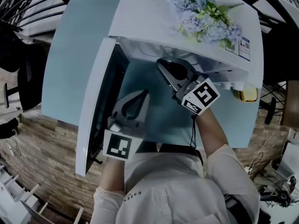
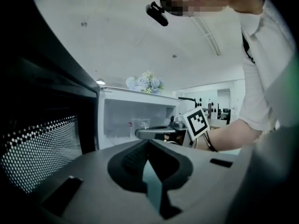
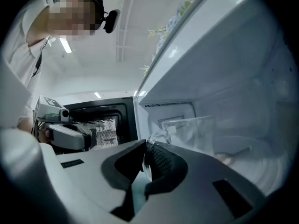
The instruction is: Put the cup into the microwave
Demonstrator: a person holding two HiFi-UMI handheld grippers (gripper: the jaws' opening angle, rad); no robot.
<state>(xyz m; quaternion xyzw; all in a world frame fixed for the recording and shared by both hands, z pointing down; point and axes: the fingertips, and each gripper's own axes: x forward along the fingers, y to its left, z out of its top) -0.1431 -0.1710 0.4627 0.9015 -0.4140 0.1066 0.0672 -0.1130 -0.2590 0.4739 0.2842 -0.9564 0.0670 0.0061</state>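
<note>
The white microwave [image 1: 154, 13] stands open, its door [image 1: 96, 106] swung out to the left. My right gripper [image 1: 164, 65] reaches into the cavity. In the right gripper view its jaws are shut [image 3: 145, 146] on the thin rim of a clear glass cup [image 3: 187, 132], which sits just ahead of them inside the white cavity. From the left gripper view the cup [image 2: 141, 123] shows faintly above the right gripper [image 2: 150, 133]. My left gripper [image 1: 136, 102] hovers over the light-blue table in front of the door, jaws shut [image 2: 148, 143] with nothing in them.
Pale blue artificial flowers [image 1: 205, 13] lie on top of the microwave. A yellow object [image 1: 247, 94] sits at its right front corner. The door's dark mesh window [image 2: 42, 148] is close on the left gripper's left. The light-blue table [image 1: 70, 50] ends over a wooden floor [image 1: 42, 143].
</note>
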